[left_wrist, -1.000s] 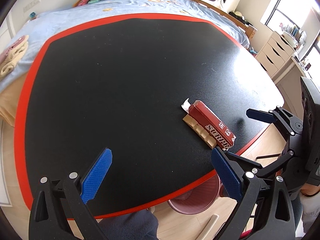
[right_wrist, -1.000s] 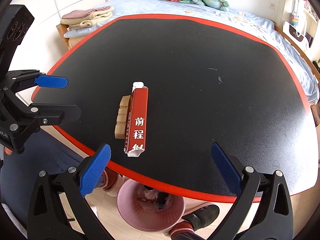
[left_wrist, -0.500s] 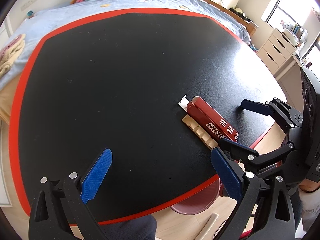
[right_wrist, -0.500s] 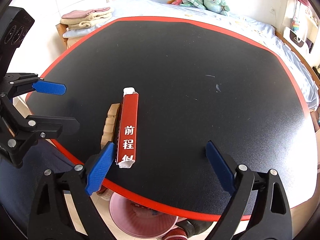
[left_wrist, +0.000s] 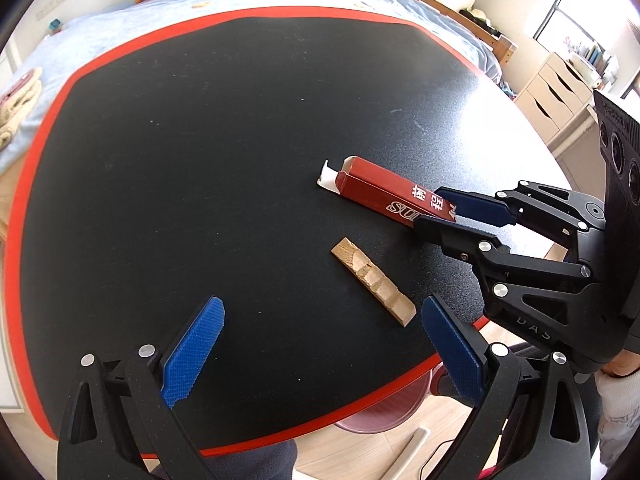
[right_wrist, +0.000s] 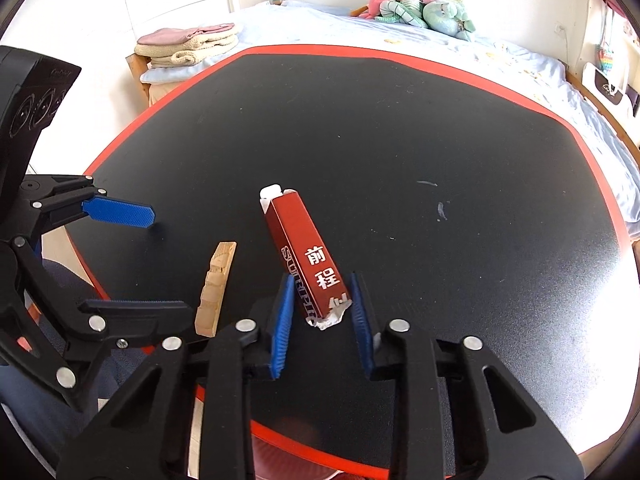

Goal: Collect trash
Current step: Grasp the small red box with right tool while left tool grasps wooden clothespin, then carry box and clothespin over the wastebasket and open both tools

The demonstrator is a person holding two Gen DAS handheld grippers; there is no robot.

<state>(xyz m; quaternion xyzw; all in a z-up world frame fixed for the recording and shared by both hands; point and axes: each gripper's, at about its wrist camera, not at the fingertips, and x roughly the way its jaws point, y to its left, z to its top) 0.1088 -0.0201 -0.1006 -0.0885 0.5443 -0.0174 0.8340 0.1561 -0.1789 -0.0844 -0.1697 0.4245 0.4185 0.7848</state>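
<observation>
A long red carton [right_wrist: 305,258] with white characters and torn white ends is lifted at its near end off the black table [right_wrist: 440,128]. My right gripper [right_wrist: 320,312] is shut on that near end; this also shows in the left wrist view [left_wrist: 444,216], where the carton [left_wrist: 380,192] tilts. A notched wooden strip [left_wrist: 372,276] lies flat on the table beside it, also in the right wrist view [right_wrist: 216,284]. My left gripper [left_wrist: 320,344] is open and empty, just short of the strip near the table's front edge.
A pink waste bin [left_wrist: 384,408] stands on the floor below the table's red front edge. A bed with plush toys [right_wrist: 420,8] and folded towels [right_wrist: 188,44] lies behind the table. White drawers [left_wrist: 556,92] stand at the right.
My right gripper moved in and closed on the carton's near end, lifting and swinging it away from the wooden strip. The strip now lies alone. My left gripper stayed open.
</observation>
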